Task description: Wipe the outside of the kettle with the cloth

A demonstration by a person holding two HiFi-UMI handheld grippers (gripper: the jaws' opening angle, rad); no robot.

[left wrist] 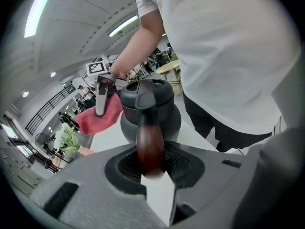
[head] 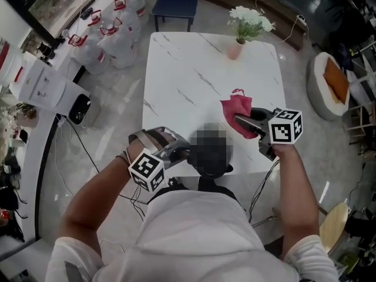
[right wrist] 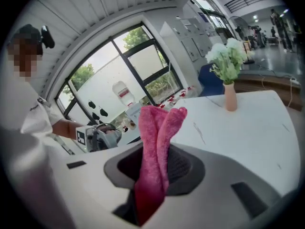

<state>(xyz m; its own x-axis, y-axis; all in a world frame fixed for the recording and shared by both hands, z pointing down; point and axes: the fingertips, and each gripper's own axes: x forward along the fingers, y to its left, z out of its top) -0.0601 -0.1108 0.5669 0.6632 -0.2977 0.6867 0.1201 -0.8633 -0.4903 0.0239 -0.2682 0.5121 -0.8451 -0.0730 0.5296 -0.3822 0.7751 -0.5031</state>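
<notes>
- The dark kettle [left wrist: 151, 109] sits at the near edge of the white worktop [head: 194, 69], at 6 o'clock in the head view, directly in front of the person. We cannot tell whether its base rests on the surface or hangs just clear of it.
- The left claw [left wrist: 152, 159] is closed partway round the kettle's brown wooden handle [left wrist: 150, 144]. Its pads press on both sides, and it grips nothing else.
- The pink cloth [right wrist: 157, 142] is pinched as a bunched fold in the right claw [right wrist: 157, 168]. The jaws are clamped on it, and two loose ends poke out ahead.
- In the head view the cloth hangs at about 2 o'clock from the kettle, near it but apart. We judge that no wiping contact has been made yet.
- First risk: the kettle is held only by a smooth, rounded handle. A sideways rub could twist it in the claw or set it swinging.
- Second risk: the kettle is close to the worktop's edge. A firm stroke toward 6 o'clock could push it off.
- Third risk: the cloth is held only by a narrow fold. Drag against the kettle's wall could pull it free, leaving hard claw tips to scrape the body.
- A pink vase [head: 235, 49] of white flowers [head: 251, 19] stands well apart at 12 o'clock, near the far edge. We judge it safe from any of this.
</notes>
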